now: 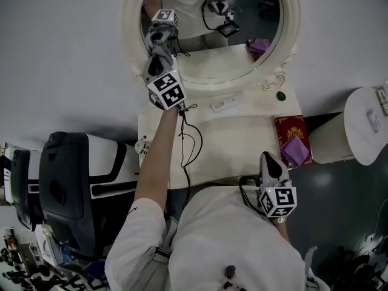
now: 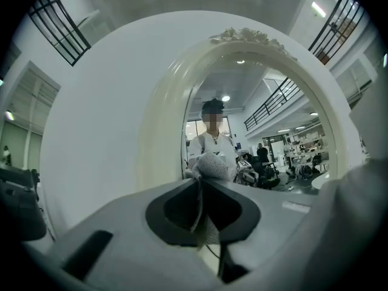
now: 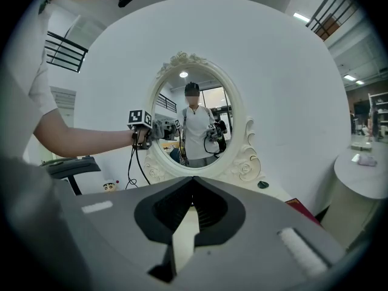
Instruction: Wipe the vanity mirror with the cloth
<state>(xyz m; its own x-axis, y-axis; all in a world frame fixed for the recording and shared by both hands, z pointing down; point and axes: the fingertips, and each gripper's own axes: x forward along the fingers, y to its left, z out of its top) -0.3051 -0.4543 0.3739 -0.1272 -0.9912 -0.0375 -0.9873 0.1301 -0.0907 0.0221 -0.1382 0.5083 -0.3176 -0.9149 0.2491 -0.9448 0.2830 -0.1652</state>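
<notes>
- The right gripper [image 1: 270,157] hangs by the person's torso, jaws together on nothing.
- A red box [image 1: 290,128] and a black cable [image 1: 193,139] lie on the vanity top [image 1: 236,144].
- The left gripper [image 1: 160,48] clamps the cloth [image 2: 210,164] at the vanity mirror [image 1: 233,50]'s left edge.

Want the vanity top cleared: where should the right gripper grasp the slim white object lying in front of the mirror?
Probably at its middle, fingers across the narrow width, coming straight down from above: the slim white object lies flat on the vanity top, long axis roughly side to side.
</notes>
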